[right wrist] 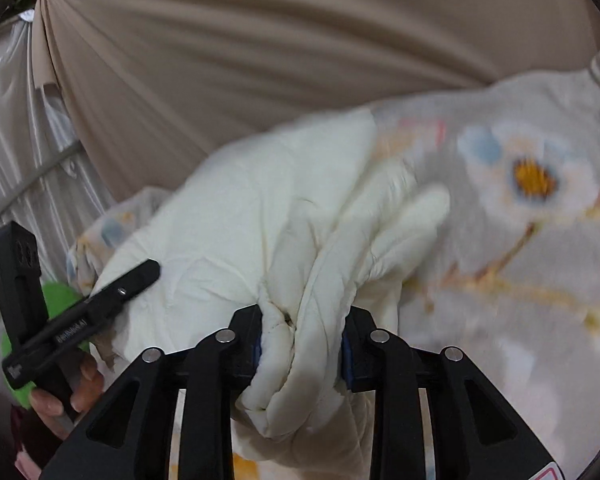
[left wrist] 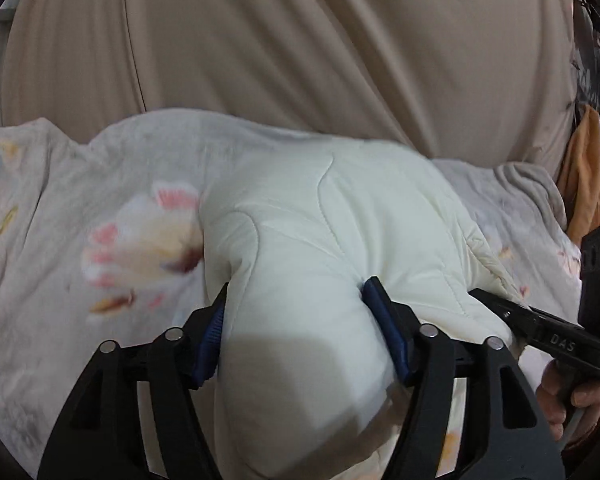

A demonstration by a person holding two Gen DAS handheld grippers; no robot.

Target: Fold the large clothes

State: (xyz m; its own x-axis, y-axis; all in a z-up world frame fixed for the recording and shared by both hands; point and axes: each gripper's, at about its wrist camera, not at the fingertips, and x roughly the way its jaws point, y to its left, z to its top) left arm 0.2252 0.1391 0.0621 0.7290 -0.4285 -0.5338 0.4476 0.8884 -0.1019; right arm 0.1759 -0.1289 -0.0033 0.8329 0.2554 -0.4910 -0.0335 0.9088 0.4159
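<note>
Gripping a thick bunch of the cream padded garment, our left gripper is filling the lower middle of the left wrist view, its jaws standing fairly wide because the fold between them is bulky; both blue pads are pressing into the fabric. In the right wrist view our right gripper is doing the same lower down the frame, jaws set narrower and clamped on a tighter, wrinkled gather of that same garment. We are holding both tools tilted downward toward the bedding.

The garment is lying across the floral quilt (pale, with pink and yellow flowers), which is spreading over the middle of each frame, and a beige curtain is hanging across the upper part.

At the lower right edge of the left wrist view, our right hand is curling around its handle; at the lower left of the right wrist view, our left hand is curling likewise, with something green behind it that we cannot identify.

We are counting two grippers, two hands, one garment, one quilt.
</note>
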